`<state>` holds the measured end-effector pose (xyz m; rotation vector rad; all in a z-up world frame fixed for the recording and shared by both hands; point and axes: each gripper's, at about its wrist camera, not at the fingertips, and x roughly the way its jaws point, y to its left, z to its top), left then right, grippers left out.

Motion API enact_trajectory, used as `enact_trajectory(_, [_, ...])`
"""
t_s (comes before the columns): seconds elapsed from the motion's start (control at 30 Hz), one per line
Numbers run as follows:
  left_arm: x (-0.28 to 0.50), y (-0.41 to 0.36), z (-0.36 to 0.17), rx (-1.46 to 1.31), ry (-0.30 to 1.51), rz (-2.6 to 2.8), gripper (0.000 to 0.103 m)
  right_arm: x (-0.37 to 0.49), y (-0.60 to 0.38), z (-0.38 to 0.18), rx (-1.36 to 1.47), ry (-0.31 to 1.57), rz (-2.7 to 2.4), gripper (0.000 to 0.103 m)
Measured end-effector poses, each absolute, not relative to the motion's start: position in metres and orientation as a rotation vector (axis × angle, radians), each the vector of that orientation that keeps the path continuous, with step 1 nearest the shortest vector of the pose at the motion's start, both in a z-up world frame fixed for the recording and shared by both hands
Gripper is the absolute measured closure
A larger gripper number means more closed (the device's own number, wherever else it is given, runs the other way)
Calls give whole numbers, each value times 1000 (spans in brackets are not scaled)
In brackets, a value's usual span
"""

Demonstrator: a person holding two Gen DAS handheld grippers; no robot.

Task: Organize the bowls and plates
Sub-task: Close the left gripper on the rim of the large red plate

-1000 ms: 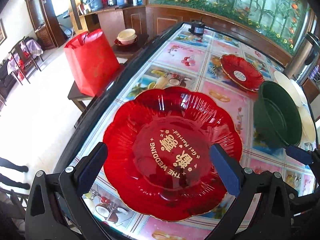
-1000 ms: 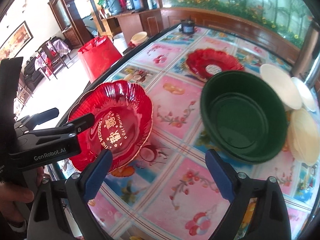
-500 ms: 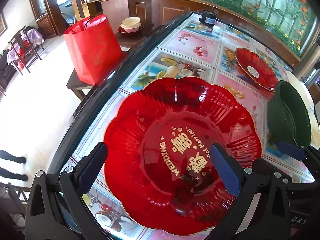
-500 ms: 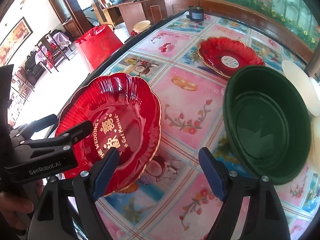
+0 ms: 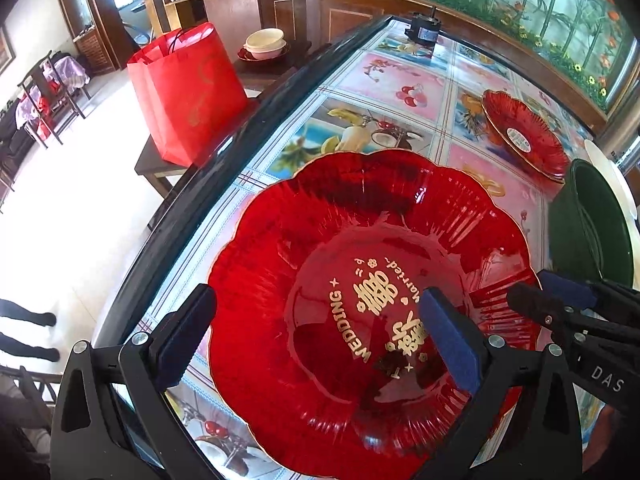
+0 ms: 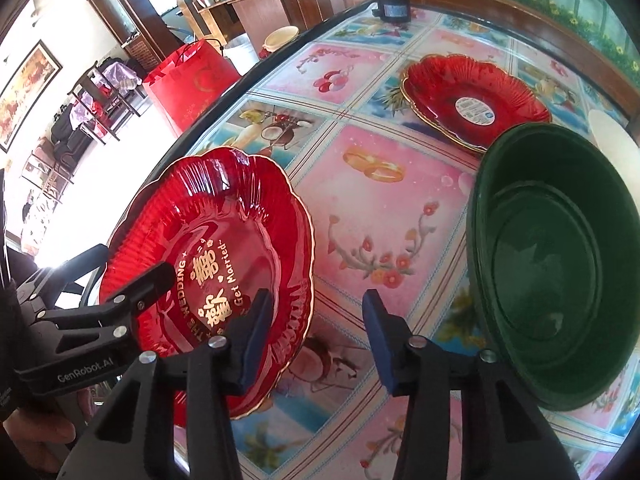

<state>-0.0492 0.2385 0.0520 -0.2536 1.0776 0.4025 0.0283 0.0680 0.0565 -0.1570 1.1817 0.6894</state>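
Wedding plate (image 5: 360, 280) under both tongs (contact unclear), green bowl (image 6: 560, 260) cropped

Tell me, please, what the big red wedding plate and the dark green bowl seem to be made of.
Red wedding plate: probably glossy translucent plastic, possibly glass; light glows through its ribbed scalloped wall, sharp highlights, gold rim and gold printed lettering.
Green bowl: looks like opaque plastic or melamine, semi-gloss; uniform dark colour, soft dull reflections, moulded concentric steps inside. Neither material is certain from pictures alone.
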Motion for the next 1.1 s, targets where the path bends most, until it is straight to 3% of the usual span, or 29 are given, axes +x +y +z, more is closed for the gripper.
enact_trajectory(0.03, [-49, 240, 52, -261, 1075, 404, 0, 29, 69, 55, -153, 1190, 695, 65])
enact_trajectory(0.3, [-54, 255, 70, -384, 1012, 373, 1, 33, 71, 55, -155, 1204, 707, 65])
enact_trajectory(0.77, [-68, 296, 53, -538, 1105, 362, 1, 32, 72, 50, -160, 1221, 717, 65])
enact_trajectory(0.83, [-68, 297, 49, -528, 1121, 362, 11, 31, 72, 49, -159, 1222, 719, 65])
enact_trajectory(0.9, [-68, 297, 44, -525, 1142, 366, 44, 30, 74, 48, -170, 1221, 725, 72])
enact_trajectory(0.97, [-70, 300, 39, -547, 1153, 364, 66, 29, 75, 47, -180, 1216, 733, 92])
enact_trajectory(1.03, [-72, 303, 33, -575, 1166, 367, 71, 28, 76, 48, -184, 1211, 736, 94])
enact_trajectory(1.1, [-73, 303, 31, -559, 1172, 388, 83, 28, 76, 48, -186, 1209, 742, 96])
